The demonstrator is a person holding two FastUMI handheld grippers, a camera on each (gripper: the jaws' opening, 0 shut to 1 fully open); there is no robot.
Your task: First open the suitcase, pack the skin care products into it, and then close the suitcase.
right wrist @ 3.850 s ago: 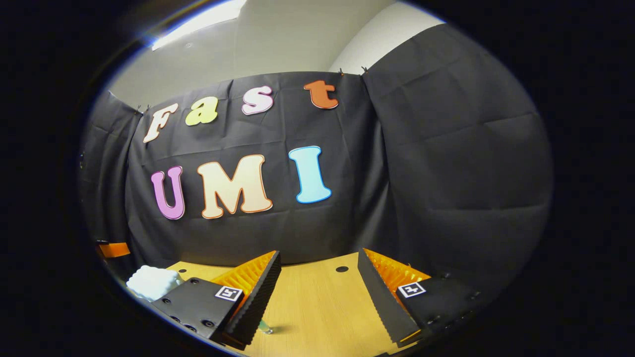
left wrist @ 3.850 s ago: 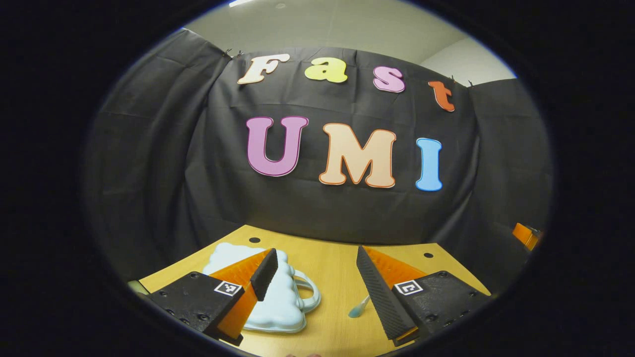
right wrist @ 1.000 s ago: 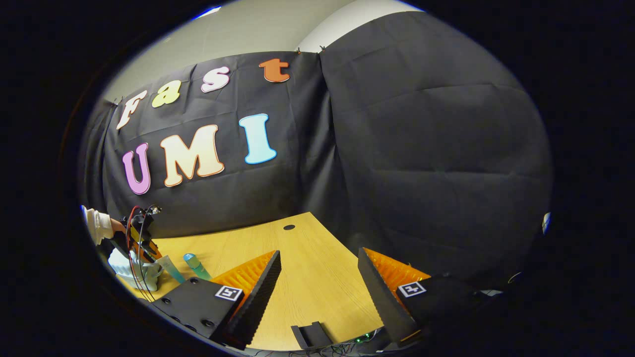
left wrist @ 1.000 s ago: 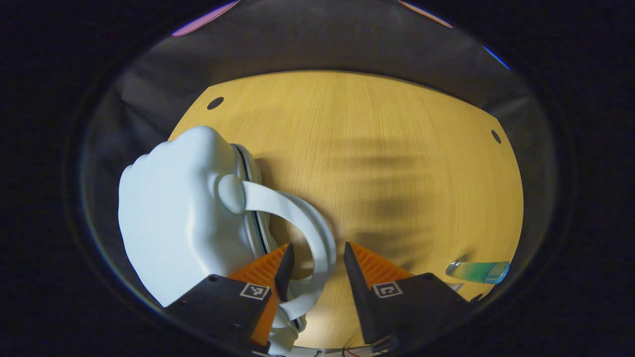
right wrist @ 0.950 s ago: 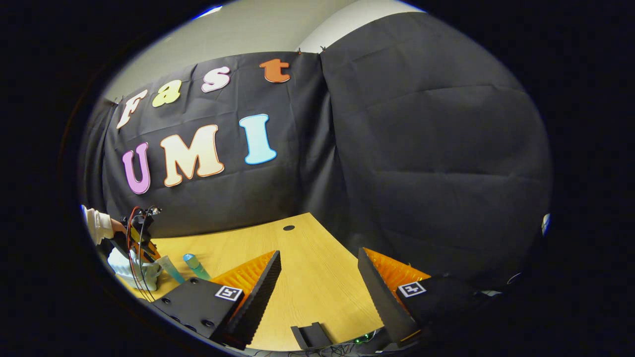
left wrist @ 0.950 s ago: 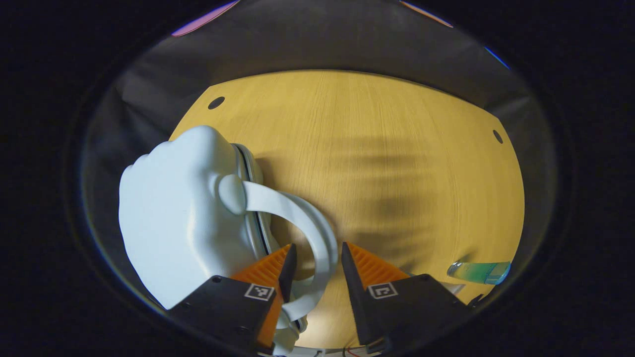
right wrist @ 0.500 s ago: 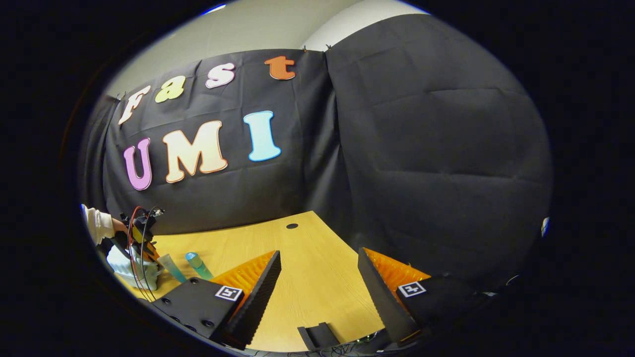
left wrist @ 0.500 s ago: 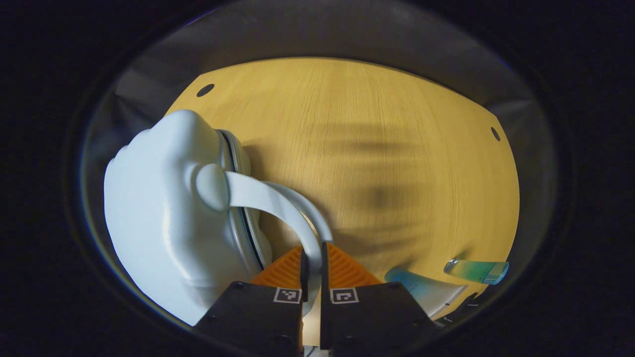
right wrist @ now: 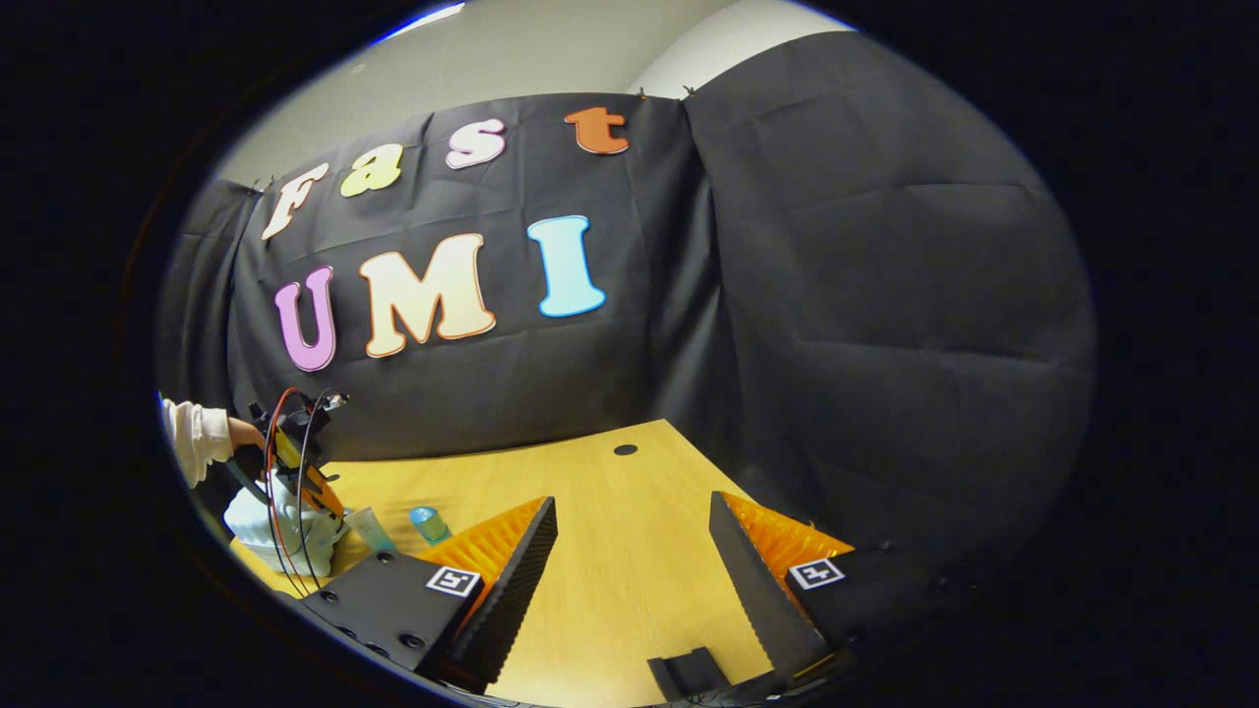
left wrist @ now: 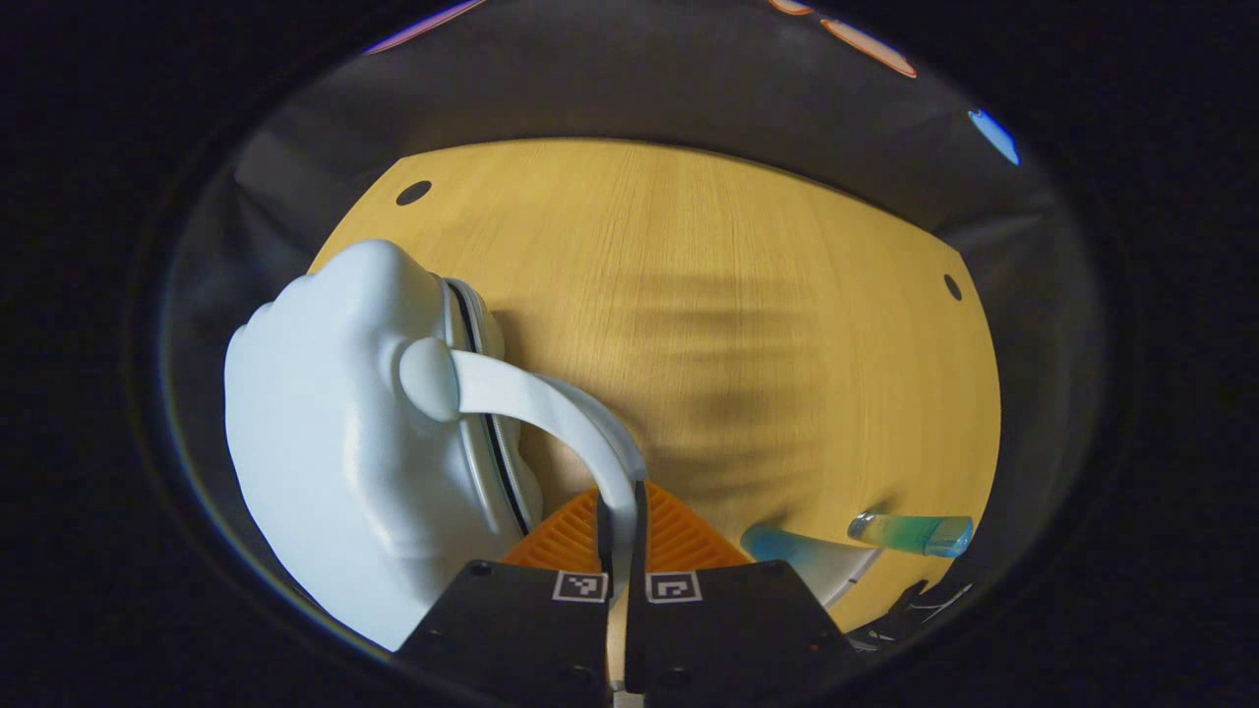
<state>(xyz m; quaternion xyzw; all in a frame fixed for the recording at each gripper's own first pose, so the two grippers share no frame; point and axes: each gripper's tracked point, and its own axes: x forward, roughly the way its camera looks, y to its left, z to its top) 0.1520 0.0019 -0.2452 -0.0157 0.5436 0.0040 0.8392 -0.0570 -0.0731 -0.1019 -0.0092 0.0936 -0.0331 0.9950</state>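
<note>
A small pale blue suitcase (left wrist: 334, 442) lies closed on the wooden table (left wrist: 738, 324), its curved handle (left wrist: 551, 413) arching toward me. My left gripper (left wrist: 619, 511) is shut on that handle, both fingers pressed against it. Two skin care tubes lie at lower right: a blue-white one (left wrist: 811, 556) and a green-blue one (left wrist: 910, 534). In the right gripper view, my right gripper (right wrist: 634, 551) hangs open over bare table with nothing between its fingers; far to its left stand the suitcase (right wrist: 280, 526), the tubes (right wrist: 428, 524) and the left gripper (right wrist: 295, 472) held by a hand.
Black cloth walls close in the table on the far and right sides. Round holes (left wrist: 414, 192) mark the tabletop's corners. A small black bracket (right wrist: 689, 674) and cables sit at the near edge in the right gripper view.
My left gripper came down from pointing at the wall, closed on the suitcase handle within the last second and has lifted it slightly. The right gripper's view has swung a little; it stays open.
</note>
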